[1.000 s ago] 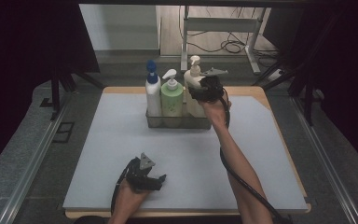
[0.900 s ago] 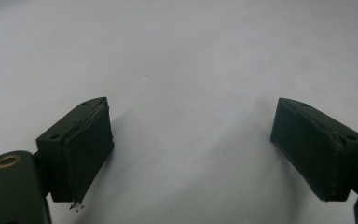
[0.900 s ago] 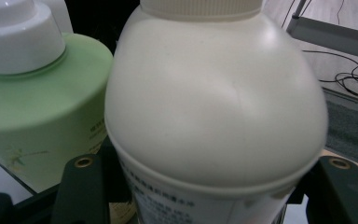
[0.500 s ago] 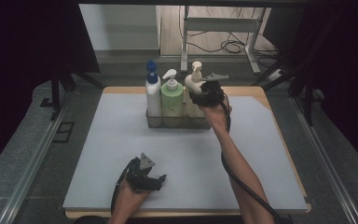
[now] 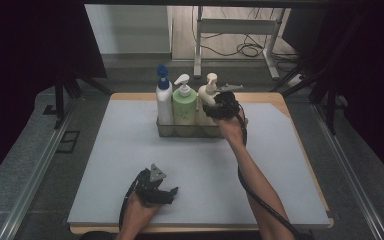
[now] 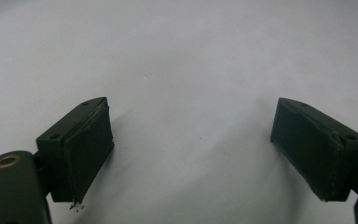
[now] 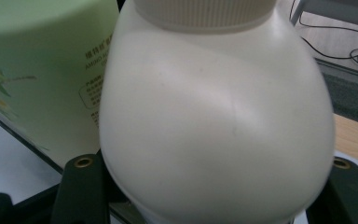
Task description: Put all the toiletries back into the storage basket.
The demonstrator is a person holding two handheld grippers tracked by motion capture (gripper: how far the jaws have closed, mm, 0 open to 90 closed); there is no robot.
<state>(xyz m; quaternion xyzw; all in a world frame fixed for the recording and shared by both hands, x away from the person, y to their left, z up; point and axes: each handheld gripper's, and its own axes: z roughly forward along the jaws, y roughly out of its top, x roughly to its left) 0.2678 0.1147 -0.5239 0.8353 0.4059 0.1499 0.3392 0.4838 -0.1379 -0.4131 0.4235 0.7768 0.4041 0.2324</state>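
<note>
Right gripper clamped on the cream pump bottle in the tray; left gripper idle with jaws apart.

In the high view the right gripper (image 5: 219,106) sits just above the frame's centre, its jaws closed on either side of the cream bottle (image 5: 207,100), the rightmost of three standing upright in the clear tray (image 5: 164,131), beside the green bottle (image 5: 184,102) and the white bottle with a blue pump (image 5: 163,97). In the right gripper view the cream bottle (image 7: 214,116) bulges between the jaws. The left gripper (image 5: 156,187) rests at lower centre-left on the grey mat (image 5: 105,165), jaws wide apart with nothing between them.
</note>
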